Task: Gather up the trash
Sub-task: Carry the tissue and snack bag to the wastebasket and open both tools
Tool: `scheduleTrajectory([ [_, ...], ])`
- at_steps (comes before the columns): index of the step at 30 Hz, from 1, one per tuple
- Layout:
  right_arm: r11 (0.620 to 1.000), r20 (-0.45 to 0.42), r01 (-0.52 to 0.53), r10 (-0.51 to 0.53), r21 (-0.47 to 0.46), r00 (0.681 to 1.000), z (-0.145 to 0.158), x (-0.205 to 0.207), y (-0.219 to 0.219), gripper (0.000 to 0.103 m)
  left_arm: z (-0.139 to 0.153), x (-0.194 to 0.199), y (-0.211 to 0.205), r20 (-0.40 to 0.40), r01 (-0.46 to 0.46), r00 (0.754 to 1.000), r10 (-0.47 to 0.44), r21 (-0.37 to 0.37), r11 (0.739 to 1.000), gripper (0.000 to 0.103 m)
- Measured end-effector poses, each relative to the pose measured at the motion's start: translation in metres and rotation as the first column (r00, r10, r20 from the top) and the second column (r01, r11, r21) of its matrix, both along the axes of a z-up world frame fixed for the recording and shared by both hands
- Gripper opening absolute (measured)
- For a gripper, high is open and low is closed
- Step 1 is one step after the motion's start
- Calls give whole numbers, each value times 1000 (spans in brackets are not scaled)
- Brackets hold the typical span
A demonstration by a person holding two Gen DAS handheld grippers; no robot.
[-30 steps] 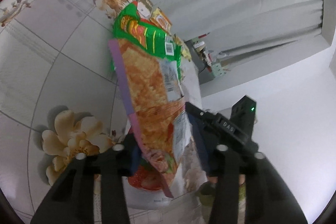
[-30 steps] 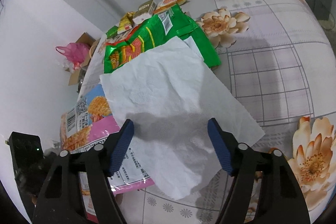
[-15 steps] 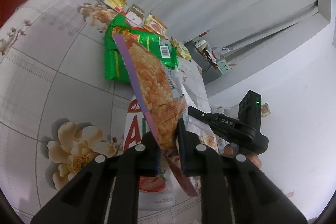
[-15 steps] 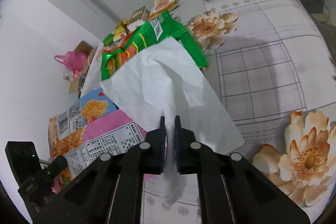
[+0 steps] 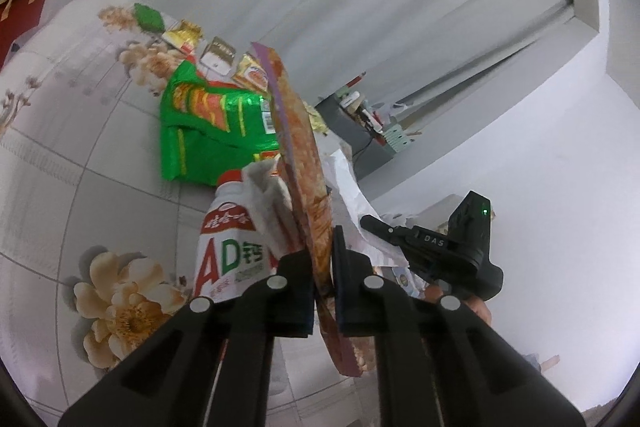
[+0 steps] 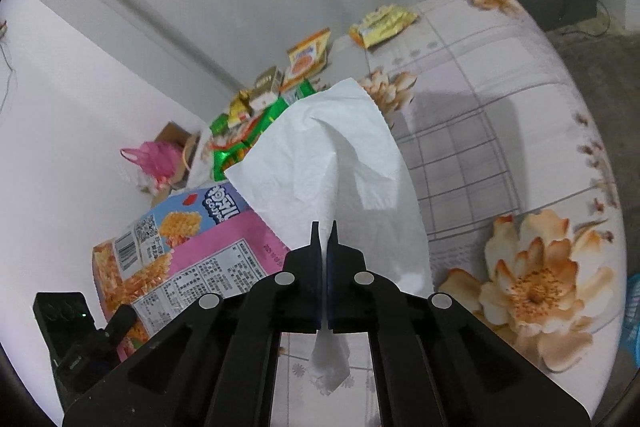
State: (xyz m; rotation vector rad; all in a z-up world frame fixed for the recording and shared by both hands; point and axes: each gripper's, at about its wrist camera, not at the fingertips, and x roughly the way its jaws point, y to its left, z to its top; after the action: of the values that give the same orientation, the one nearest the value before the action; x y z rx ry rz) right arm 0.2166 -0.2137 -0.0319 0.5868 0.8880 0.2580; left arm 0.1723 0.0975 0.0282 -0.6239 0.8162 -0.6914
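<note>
Left gripper [image 5: 322, 263] closing on pink snack bag [image 5: 300, 163], pads pressing it; bag pinched edge-on and raised at centre frame, probably to clear the tablecloth [image 5: 80, 155] for carrying off. Right gripper [image 6: 323, 259] clamped tight on white tissue [image 6: 332, 163], sheet draping past the jaws at centre. Milk bottle [image 5: 228, 247] lower centre, green bag [image 5: 208, 131] and small wrappers [image 6: 304, 57] upper centre, not yet collected.
</note>
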Motion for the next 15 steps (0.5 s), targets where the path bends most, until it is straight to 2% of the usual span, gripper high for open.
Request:
scheduleTrajectory([
  [15, 998, 61, 40, -43, 55, 997, 22, -38, -22, 0, 31, -27, -15, 126, 39, 991, -37, -7, 999, 6],
])
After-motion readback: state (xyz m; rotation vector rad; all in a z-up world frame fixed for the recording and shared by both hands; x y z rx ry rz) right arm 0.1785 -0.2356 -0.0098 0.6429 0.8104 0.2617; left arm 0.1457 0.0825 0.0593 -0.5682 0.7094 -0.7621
